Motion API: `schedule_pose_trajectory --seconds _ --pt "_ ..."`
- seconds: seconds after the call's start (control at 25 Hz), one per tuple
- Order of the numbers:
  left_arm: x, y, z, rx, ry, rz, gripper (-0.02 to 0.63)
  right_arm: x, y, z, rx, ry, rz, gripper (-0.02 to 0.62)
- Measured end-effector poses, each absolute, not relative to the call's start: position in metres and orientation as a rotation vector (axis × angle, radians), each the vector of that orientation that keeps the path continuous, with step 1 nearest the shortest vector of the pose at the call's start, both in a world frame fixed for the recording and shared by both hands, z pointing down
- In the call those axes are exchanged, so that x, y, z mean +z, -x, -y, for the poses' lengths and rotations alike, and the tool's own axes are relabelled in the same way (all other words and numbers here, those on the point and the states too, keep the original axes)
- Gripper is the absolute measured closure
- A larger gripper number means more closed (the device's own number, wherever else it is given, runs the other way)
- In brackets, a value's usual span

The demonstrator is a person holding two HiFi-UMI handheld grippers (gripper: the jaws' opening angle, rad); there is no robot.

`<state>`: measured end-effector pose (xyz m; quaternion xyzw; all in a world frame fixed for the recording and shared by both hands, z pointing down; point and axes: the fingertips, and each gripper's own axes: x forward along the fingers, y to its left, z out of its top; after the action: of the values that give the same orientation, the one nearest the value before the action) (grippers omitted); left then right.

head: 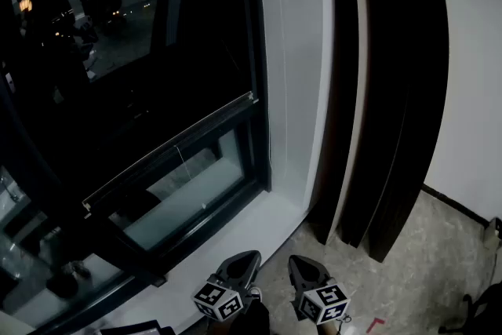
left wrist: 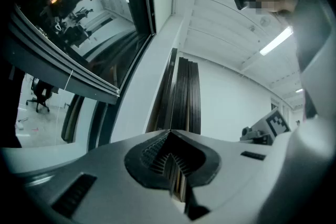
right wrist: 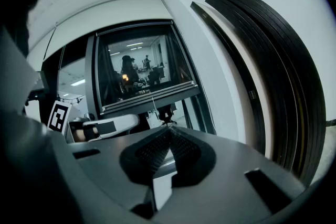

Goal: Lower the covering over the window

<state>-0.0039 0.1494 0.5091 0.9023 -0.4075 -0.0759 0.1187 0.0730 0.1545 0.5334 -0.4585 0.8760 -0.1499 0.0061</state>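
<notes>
A dark blind covers the upper part of the window, and its bottom rail (head: pixel 169 157) runs slantwise across the pane. Below the rail a strip of bare glass (head: pixel 188 196) shows. A thin cord (right wrist: pixel 153 105) hangs from the rail's middle. Both grippers sit low at the near edge of the head view, below the sill and apart from the blind. My left gripper (head: pixel 249 255) is shut with nothing between its jaws, tips meeting (left wrist: pixel 169 134). My right gripper (head: pixel 302 261) is also shut and empty (right wrist: pixel 169 131). The rail (left wrist: pixel 68 78) is up and left in the left gripper view.
Several long dark panels (head: pixel 408 90) lean upright against the white wall right of the window. A white sill (head: pixel 235 235) runs under the frame. Speckled floor (head: pixel 423 271) lies to the right, with a chair base (head: pixel 480 310) at the corner.
</notes>
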Motion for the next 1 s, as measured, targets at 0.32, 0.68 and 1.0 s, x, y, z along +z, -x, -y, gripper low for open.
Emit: schedule_pose_trajectory --seconds 0.32,0.68,1.0 --pt "0.501 0.032 -0.06 -0.223 -2.681 1.144 0.604 0.519 -0.041 -0.064 -0.439 1.456 -2.717 0.599" --pt "0.49 0.076 0.038 -0.22 -2.742 1.101 0.604 0.521 -0.001 0.032 -0.439 1.525 -2.687 0.598" --pt "0.493 0.09 0.081 -0.205 -2.729 1.056 0.605 0.509 0.017 0.074 -0.429 1.568 -2.673 0.598"
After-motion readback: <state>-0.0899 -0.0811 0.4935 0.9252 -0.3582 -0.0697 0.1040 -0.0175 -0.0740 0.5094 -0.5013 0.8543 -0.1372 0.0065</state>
